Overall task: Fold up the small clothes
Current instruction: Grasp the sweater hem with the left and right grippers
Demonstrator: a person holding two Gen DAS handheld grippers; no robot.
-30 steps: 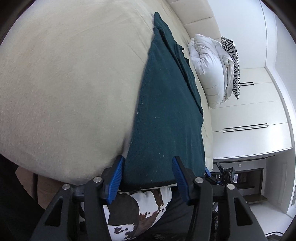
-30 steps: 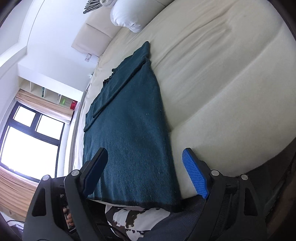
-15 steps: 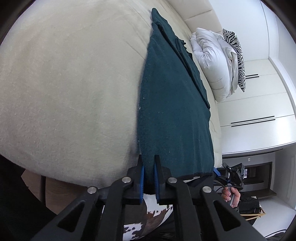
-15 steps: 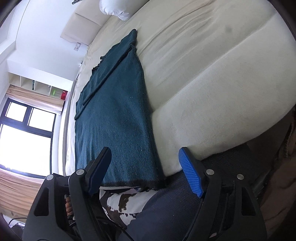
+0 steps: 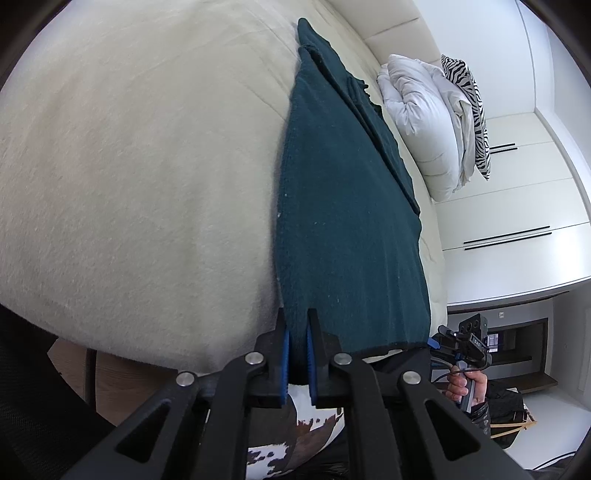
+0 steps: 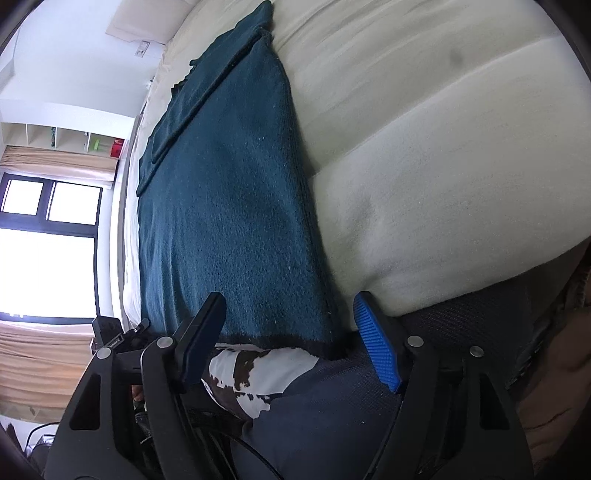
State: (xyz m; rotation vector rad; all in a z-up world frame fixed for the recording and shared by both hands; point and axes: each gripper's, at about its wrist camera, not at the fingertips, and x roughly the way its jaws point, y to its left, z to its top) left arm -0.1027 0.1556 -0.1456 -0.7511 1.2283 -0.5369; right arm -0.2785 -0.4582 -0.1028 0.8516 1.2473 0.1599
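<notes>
Pinching the near hem of the dark teal garment (image 5: pixel 347 221) with my left gripper (image 5: pixel 296 325), blue pads pressed together on the fabric at its left near corner. The garment lies flat on the cream bed (image 5: pixel 129 166), stretched lengthwise away from me, its near hem right at the bed's near edge. A folded strip of the same cloth runs along the garment's far right side in the left wrist view, toward the headboard (image 5: pixel 391 33).

My right gripper (image 6: pixel 288 306) sits over the garment's right near corner, fingers wide apart and closing. The corner is between them, pads not pressing on it; the blue pad (image 6: pixel 376 343) stands just off the garment's right edge, over a dark mesh surface (image 6: pixel 461 306) below the bed's edge. The other finger (image 6: pixel 201 332) is over the hem.

A brown-and-white patterned cloth (image 6: pixel 255 373) shows just under the garment's near hem, off the bed. My right hand (image 5: pixel 467 384), seen from the left wrist view, is beyond the garment's right near corner, gripping the handle.

Past the garment's far end: white duvet (image 5: pixel 424 118) bunched at the headboard, zebra-print pillow (image 5: pixel 469 107) beside it. White wardrobe doors (image 5: pixel 517 206) are to the bed's right; a window (image 6: pixel 44 240) with beige curtains is to its left.
</notes>
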